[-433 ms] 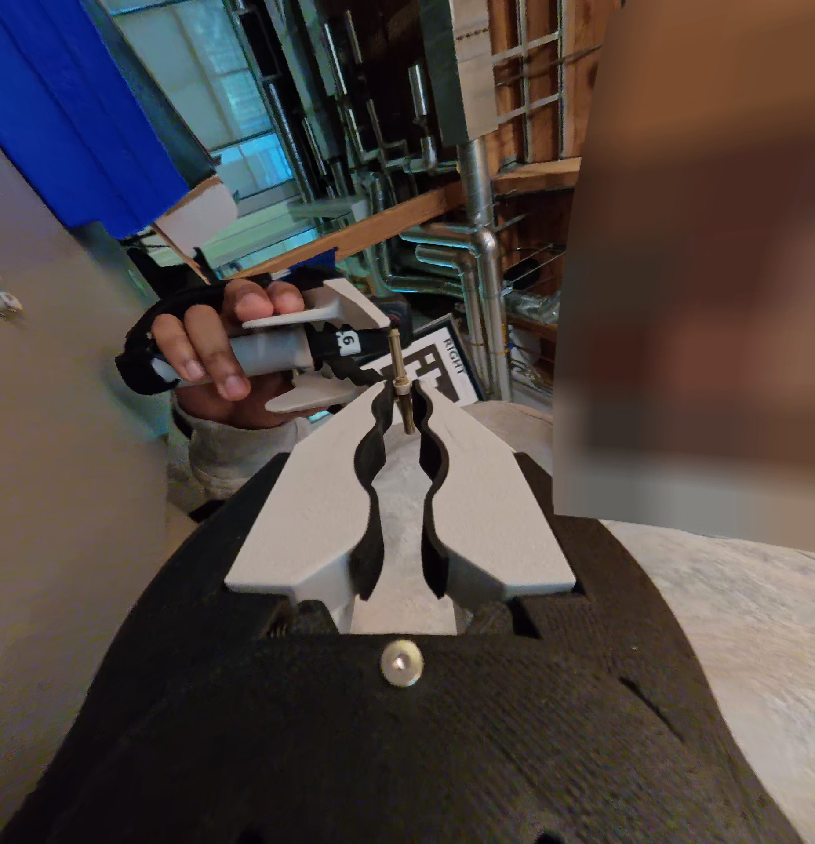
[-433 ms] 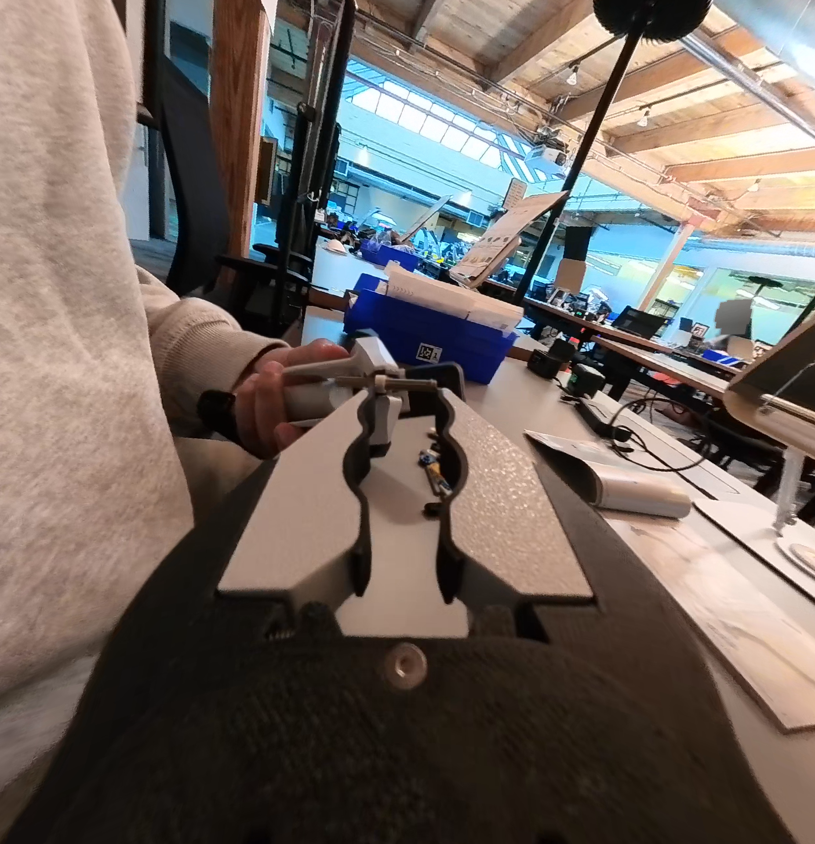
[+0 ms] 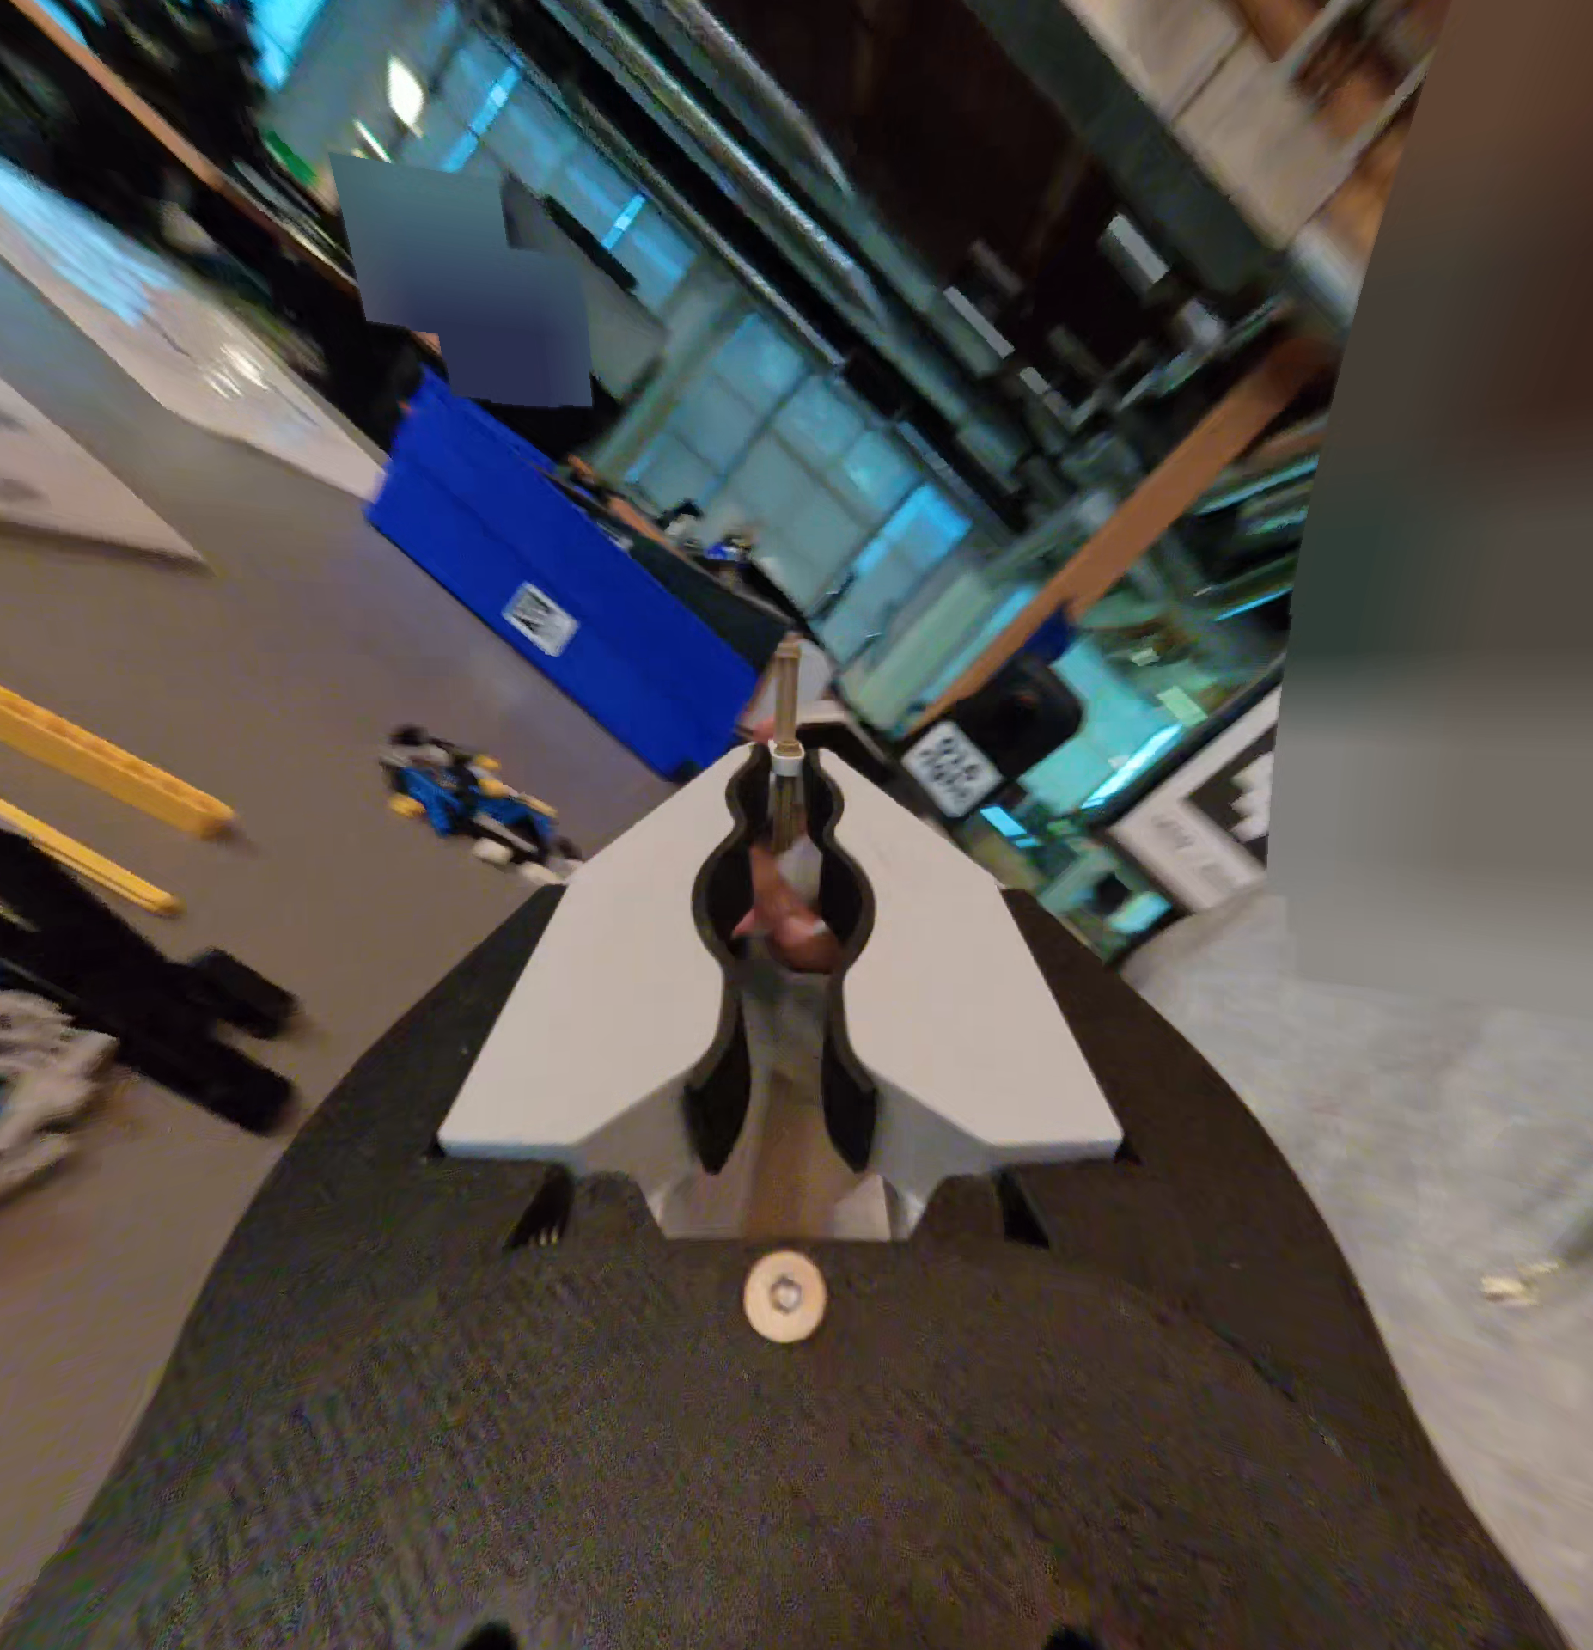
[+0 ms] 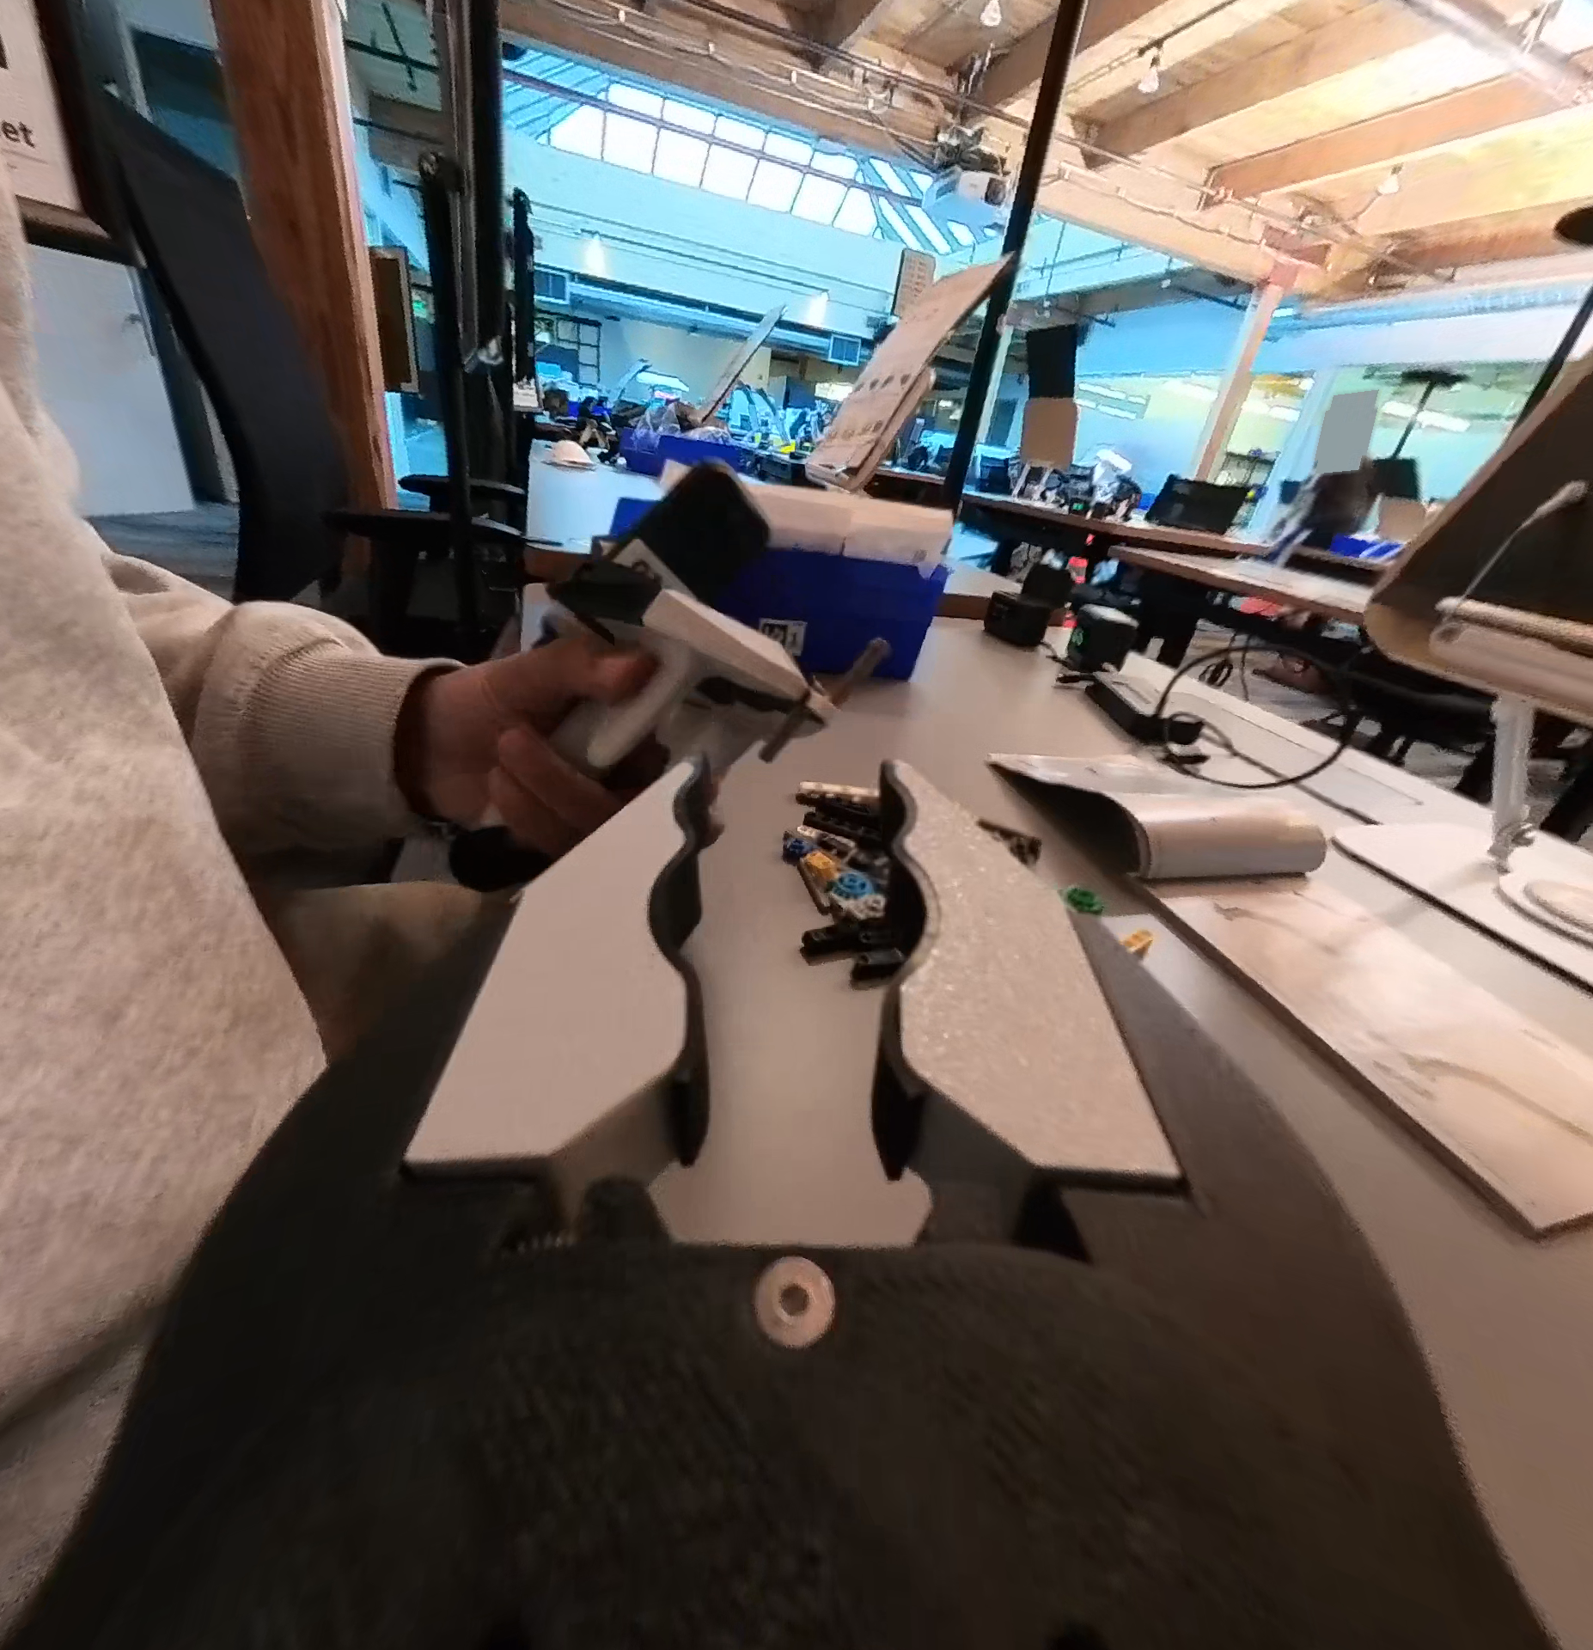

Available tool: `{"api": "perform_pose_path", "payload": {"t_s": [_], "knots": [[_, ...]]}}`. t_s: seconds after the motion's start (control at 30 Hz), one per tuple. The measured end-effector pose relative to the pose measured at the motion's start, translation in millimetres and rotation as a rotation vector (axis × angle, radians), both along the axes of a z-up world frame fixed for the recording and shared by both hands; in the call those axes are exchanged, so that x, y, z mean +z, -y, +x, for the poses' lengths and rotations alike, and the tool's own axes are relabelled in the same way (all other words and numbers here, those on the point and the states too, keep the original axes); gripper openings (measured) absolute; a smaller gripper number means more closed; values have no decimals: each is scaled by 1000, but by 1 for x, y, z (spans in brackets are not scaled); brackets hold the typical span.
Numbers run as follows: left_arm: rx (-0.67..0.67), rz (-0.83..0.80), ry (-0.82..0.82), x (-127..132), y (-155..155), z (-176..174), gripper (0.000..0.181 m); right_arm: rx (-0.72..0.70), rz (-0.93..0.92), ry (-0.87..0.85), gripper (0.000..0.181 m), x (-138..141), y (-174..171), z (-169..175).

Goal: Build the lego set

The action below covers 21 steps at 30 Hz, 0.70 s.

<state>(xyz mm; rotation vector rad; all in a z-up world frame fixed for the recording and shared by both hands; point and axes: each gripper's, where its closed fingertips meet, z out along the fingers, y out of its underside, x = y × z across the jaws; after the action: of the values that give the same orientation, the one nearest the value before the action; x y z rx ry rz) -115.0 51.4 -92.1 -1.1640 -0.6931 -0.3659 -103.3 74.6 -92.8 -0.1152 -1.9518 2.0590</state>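
Bench [image 4: 1025, 705], grey and wide, fills the right wrist view under both tools. A blue bin [image 4: 829, 594] stands at its far side, and an open booklet [image 4: 1221, 826] lies to the right of the loose parts. In the left wrist view the same bin [image 3: 543, 571] sits tilted in a blurred, rolled picture, with two yellow beams [image 3: 97, 759] lying at the left edge.

The right gripper [image 4: 793, 786] points forward over the bench, level and a little above it; its jaws stand apart with nothing between them. Through the gap shows a small pile of lego pieces [image 4: 842, 879], black, blue and yellow, lying on the bench. A green piece [image 4: 1081, 899] and a yellow piece [image 4: 1137, 937] lie just past the right finger.

The left gripper [image 4: 797, 701] is held up off the bench by a hand [image 4: 516, 741] wrapped round its handle, the sleeve [image 4: 239, 714] coming in from the left. It points rightward and slightly down. Its jaws are clamped on a thin tan axle [image 4: 824, 701], which crosses the tips at a slant, one end up toward the bin.

From the left gripper's [image 3: 786, 759] own camera the axle [image 3: 786, 714] stands upright, pinched at the very tips, with a pale collar just above them. A small blue lego car [image 3: 472, 799] rests on the bench to the left, well apart from the tips.
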Motion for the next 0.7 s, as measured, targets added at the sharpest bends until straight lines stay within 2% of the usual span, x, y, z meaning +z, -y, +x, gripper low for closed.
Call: {"api": "perform_pose_path", "payload": {"t_s": [0.03, 0.13, 0.17, 0.27, 0.43, 0.47, 0.53, 0.6, 0.7], "knots": [[52, -60, -69, 0, 2, -2, 7, -18, -9, -22, 36, 4, 0, 0], [167, -229, -247, -4, 3, -5, 7, -108, -20, -87, 46, 8, -2, -6], [195, -269, -287, -6, 3, -6, 7, -138, 3, -85, 42, 5, -2, -9], [249, -361, -314, -16, 5, -13, 6, -180, 112, 29, 2, -15, 3, -15], [266, -340, -338, -11, 10, -15, 5, -117, 46, 223, 0, -15, 16, -8], [256, -329, -341, -9, 10, -13, 5, -133, 23, 210, 10, -12, 14, -11], [230, -309, -343, -9, 9, -10, 5, -157, -25, 131, 48, -2, 11, -12], [208, -293, -353, -7, 7, -7, 5, -147, -46, 83, 46, 4, 10, -7], [186, -291, -404, -4, 5, -1, 5, -54, -103, 169, 43, 9, 12, 2]]}}
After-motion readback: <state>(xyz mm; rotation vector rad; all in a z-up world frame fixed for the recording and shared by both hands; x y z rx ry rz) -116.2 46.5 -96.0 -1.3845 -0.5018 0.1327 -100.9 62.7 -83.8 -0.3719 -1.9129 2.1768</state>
